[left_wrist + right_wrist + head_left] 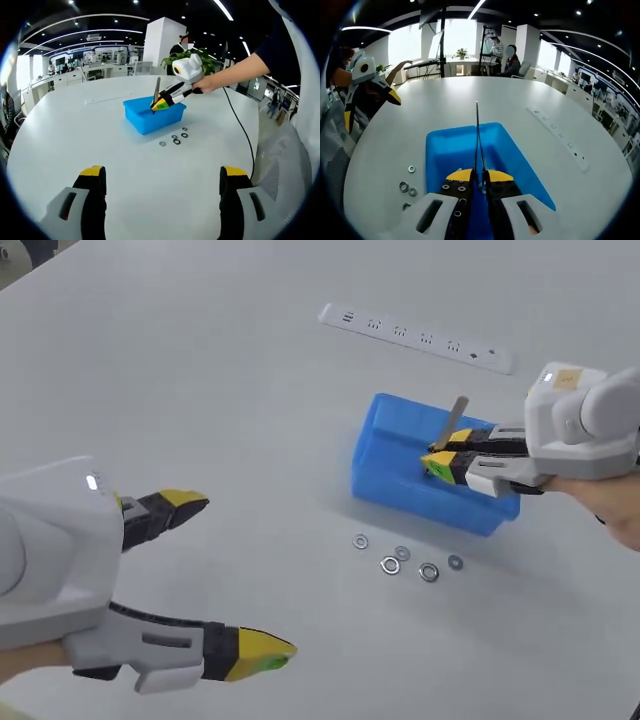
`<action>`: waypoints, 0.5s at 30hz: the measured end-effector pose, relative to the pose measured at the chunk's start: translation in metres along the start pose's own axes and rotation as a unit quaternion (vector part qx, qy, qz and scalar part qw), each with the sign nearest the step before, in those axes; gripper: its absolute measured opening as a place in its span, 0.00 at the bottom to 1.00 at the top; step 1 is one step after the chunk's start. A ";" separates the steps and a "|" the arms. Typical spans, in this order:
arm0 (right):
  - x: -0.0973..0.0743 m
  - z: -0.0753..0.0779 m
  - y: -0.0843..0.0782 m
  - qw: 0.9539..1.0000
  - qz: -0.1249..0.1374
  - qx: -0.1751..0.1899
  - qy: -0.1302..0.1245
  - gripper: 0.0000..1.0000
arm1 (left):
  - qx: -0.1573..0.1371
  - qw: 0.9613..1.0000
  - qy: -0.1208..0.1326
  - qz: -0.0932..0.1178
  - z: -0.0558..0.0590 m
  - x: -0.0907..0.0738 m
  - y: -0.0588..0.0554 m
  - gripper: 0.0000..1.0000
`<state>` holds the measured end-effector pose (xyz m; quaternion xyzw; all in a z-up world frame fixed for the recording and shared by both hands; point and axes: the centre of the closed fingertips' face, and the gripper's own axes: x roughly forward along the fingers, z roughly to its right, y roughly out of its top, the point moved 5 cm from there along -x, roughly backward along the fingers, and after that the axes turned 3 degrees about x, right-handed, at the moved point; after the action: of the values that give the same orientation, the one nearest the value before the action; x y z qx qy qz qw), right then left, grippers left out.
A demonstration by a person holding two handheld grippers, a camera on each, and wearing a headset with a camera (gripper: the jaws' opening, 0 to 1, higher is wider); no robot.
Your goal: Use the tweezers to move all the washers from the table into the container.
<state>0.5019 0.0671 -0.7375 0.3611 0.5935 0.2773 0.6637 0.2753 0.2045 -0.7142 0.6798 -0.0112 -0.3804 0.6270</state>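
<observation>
Several metal washers [390, 566] lie loose on the white table just in front of the blue container [395, 455]. My right gripper [437, 462] hovers over the container, shut on the metal tweezers [455, 420], which stick out beyond its yellow tips. In the right gripper view the tweezers [477, 140] run forward over the container [450, 150], closed, with nothing seen at their tip; the washers [404, 186] lie to the left. My left gripper [230, 580] stands open and holds nothing at the near left, well away from the washers [176, 141].
A white power strip [415, 337] lies on the table beyond the container. The table [200, 390] is wide and white. Desks and people stand far back in the office.
</observation>
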 end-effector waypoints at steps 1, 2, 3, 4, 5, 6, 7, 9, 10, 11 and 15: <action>-0.001 0.001 0.002 1.000 0.001 -0.001 -0.002 0.10 | 0.001 1.000 0.001 0.002 -0.001 0.000 0.002 0.99; -0.002 0.001 0.003 1.000 0.002 -0.002 -0.003 0.10 | 0.002 1.000 0.001 0.003 -0.002 0.000 0.004 0.99; -0.003 0.001 0.005 1.000 0.003 -0.001 -0.002 0.10 | 0.003 1.000 0.002 0.006 -0.003 0.000 0.006 0.99; -0.003 0.001 0.006 1.000 0.004 -0.004 -0.003 0.10 | 0.006 1.000 0.001 0.012 -0.007 0.002 0.012 0.99; -0.005 0.000 0.009 1.000 0.004 -0.008 -0.002 0.10 | 0.013 1.000 -0.002 0.016 -0.010 0.005 0.019 0.99; -0.006 0.000 0.010 1.000 0.006 -0.009 -0.001 0.10 | 0.022 1.000 -0.003 0.021 -0.014 0.008 0.026 0.99; -0.007 0.000 0.012 1.000 0.007 -0.011 0.000 0.10 | 0.036 0.999 -0.004 0.027 -0.018 0.012 0.034 0.99; -0.009 -0.001 0.016 1.000 0.010 -0.015 0.000 0.10 | 0.057 0.997 -0.017 0.047 -0.025 0.022 0.055 0.99; -0.010 -0.001 0.018 1.000 0.013 -0.015 0.002 0.10 | 0.061 0.996 -0.020 0.062 -0.030 0.030 0.070 0.99; -0.011 -0.002 0.020 1.000 0.014 -0.017 0.002 0.10 | 0.063 0.995 -0.024 0.069 -0.032 0.034 0.077 0.99; -0.015 -0.005 0.026 1.000 0.020 -0.019 0.004 0.10 | 0.075 0.988 -0.007 0.131 -0.046 0.060 0.122 0.99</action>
<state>0.4967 0.0712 -0.7082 0.3596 0.5830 0.3032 0.6625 0.3989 0.1874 -0.6429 0.7148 -0.1334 -0.2979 0.6185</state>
